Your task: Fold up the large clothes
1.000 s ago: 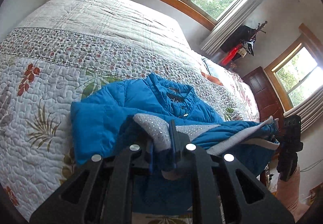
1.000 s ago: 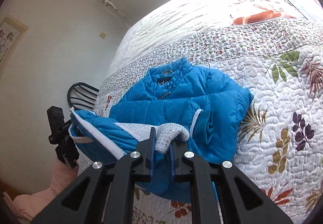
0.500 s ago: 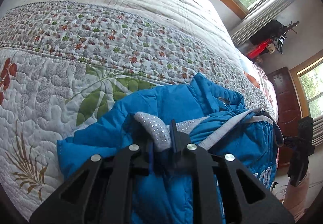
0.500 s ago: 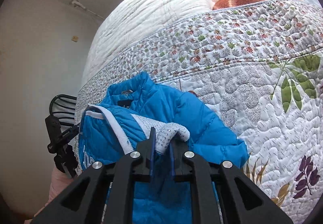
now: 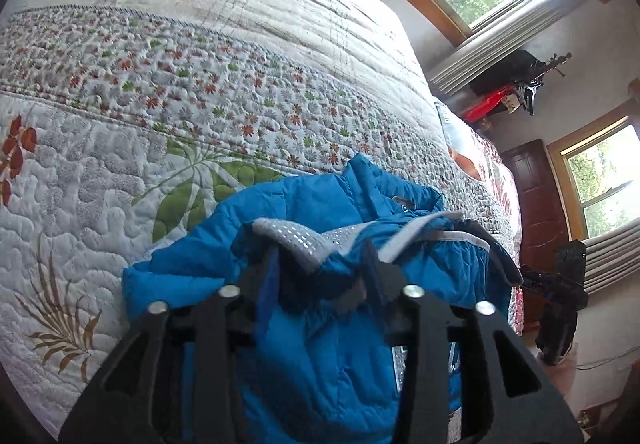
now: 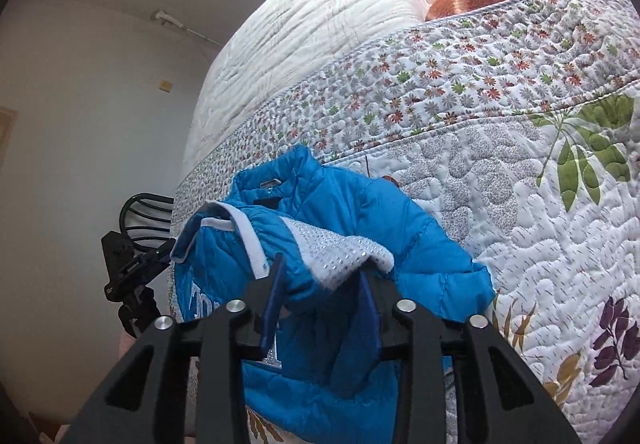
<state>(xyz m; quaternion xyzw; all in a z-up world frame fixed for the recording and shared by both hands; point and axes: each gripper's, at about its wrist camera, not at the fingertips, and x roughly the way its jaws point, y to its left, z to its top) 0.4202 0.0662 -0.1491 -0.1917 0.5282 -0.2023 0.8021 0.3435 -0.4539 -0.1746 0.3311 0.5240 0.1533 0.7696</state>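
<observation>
I see both the left claw [image 5: 322, 264] and right claw [image 6: 320, 276] spread apart, the hem loose between them, over the soft, puffy, slippery blue jacket [image 5: 320, 344] at 6 o'clock on the bed [image 5: 120, 163], best gripped at the thick hem [image 6: 344, 250].

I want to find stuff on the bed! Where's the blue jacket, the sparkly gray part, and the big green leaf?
blue jacket [image 5: 320, 364]: left wrist view, quilted body.
sparkly gray part [image 6: 340, 250]: right wrist view, studded lining.
big green leaf [image 5: 188, 199]: left wrist view, quilt print.

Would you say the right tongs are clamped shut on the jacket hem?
No, the right tongs stand open, and the blue jacket hem lies loose between them.
</observation>
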